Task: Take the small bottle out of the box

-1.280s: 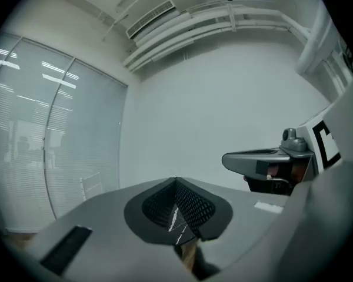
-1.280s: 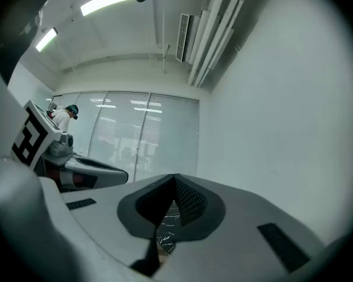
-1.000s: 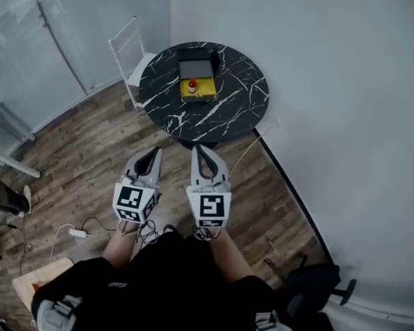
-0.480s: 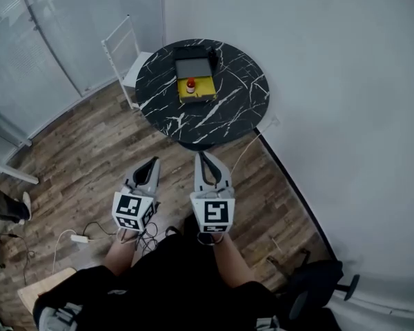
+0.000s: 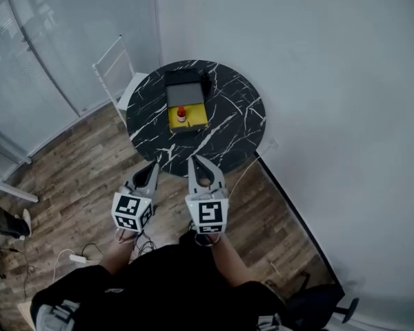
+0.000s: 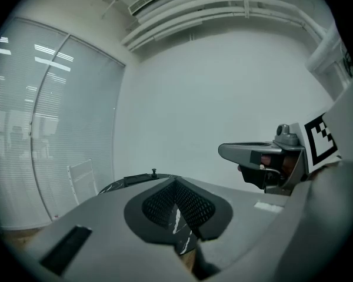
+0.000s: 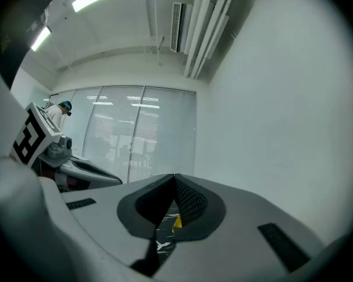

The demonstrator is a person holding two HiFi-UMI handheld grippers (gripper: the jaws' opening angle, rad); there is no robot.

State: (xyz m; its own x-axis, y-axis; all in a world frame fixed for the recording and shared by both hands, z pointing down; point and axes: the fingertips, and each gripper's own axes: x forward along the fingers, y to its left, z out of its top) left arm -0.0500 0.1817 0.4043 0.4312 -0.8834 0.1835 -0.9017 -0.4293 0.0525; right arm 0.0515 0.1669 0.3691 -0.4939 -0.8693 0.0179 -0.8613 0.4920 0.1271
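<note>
Well beyond right tongs (image 5: 192, 159): bottle (image 5: 181, 114)

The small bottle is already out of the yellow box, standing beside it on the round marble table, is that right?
No. The small bottle is inside the yellow box, not beside it. The box does stand on the round marble table. The head view shows this.

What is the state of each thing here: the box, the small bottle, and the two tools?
box, open, on the table
small bottle, upright inside the box, red cap on
left tool, shut, empty, apart from the box
right tool, shut, empty, apart from the box
</note>
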